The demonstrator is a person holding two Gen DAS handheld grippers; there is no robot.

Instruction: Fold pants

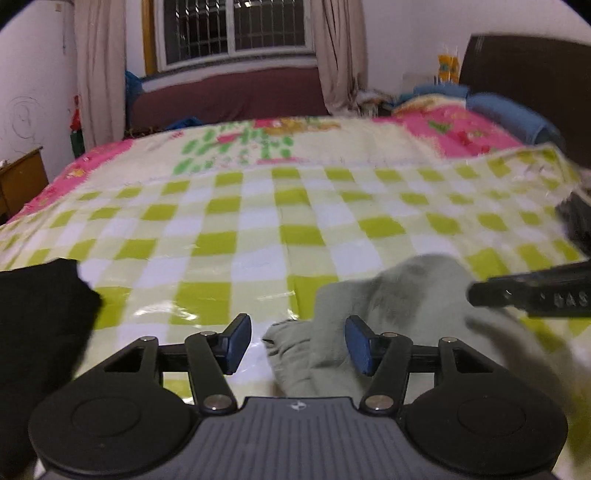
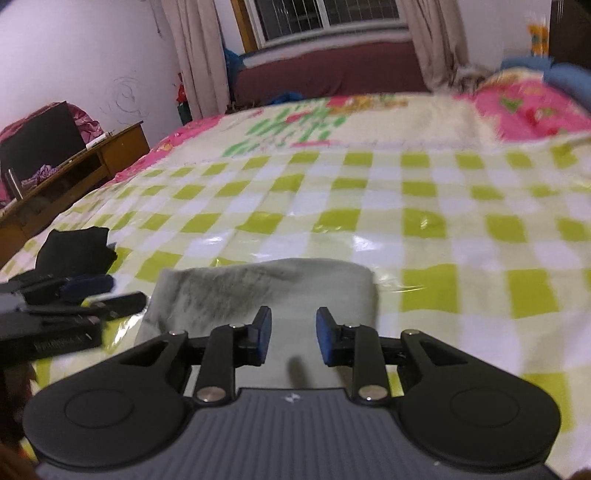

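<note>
Both grippers are seen held low over a bed covered by a green-and-white checked plastic sheet. On the left gripper the jaws are spread wide, and nothing is held between the blue pads; checked sheet and the ribbed edge of the grey pants are seen through the gap. On the right gripper the jaws are parted by a narrower gap, and nothing is clamped between them either; the grey fabric is seen lying flat just beyond and beneath the pads.

The grey pants are laid on the checked sheet as a compact, folded bundle, directly ahead of the right gripper and to the right of the left gripper. A darker smudge is visible across the upper face of the fabric. In the left wrist view, the ribbed edge is found between the fingers and close to the right-hand pad.

A black garment is seen at the left edge of the sheet, well apart from the pants; it is also visible in the right wrist view, beyond the left gripper.

Behind the checked sheet, a floral pink-and-cream blanket is spread on the bed, and blue bedding is piled by the dark headboard. A barred window with beige curtains is set in the far wall, above a maroon-covered bench. A wooden desk is stood at the left.
</note>
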